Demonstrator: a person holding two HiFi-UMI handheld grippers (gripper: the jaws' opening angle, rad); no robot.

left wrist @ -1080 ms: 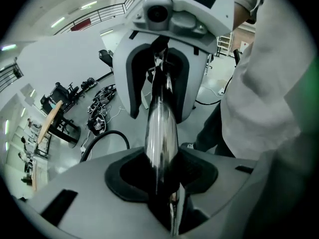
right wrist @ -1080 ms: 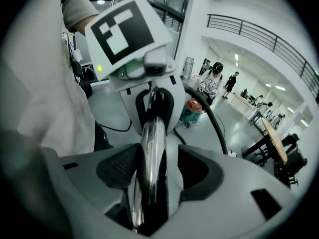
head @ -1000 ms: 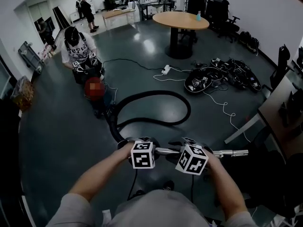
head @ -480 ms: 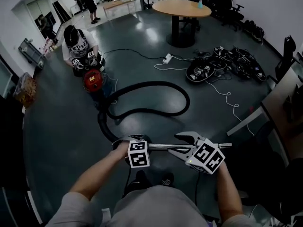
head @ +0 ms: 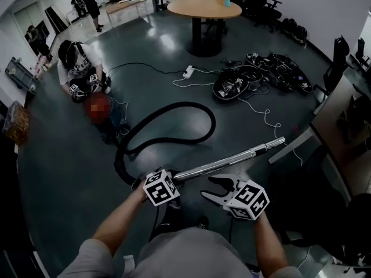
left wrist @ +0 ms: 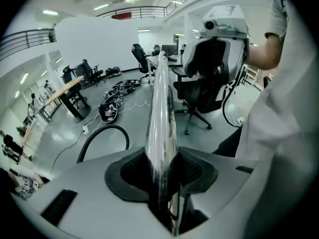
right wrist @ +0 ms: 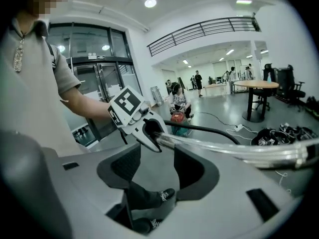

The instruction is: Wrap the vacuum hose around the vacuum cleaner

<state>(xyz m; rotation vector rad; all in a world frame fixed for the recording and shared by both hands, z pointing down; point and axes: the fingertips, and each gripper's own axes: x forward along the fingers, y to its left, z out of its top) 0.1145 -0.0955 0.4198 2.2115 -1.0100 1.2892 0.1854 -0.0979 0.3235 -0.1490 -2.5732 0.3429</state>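
**A:** Since a second ago the right gripper [head: 207,186] has come off the wand [head: 232,160]. It sits just beside the wand, jaws wide and empty. Only the left gripper [head: 173,182] clamps the near end.

**B:** Risk?

**A:** Held at one end, the wand could pivot or slip. Its long axis runs away from the left gripper, up-right. The hose [head: 174,106] loops beyond, toward the vacuum cleaner [right wrist: 178,117].

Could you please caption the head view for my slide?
Left claw grips the metal wand; right claw open, black hose looped ahead.
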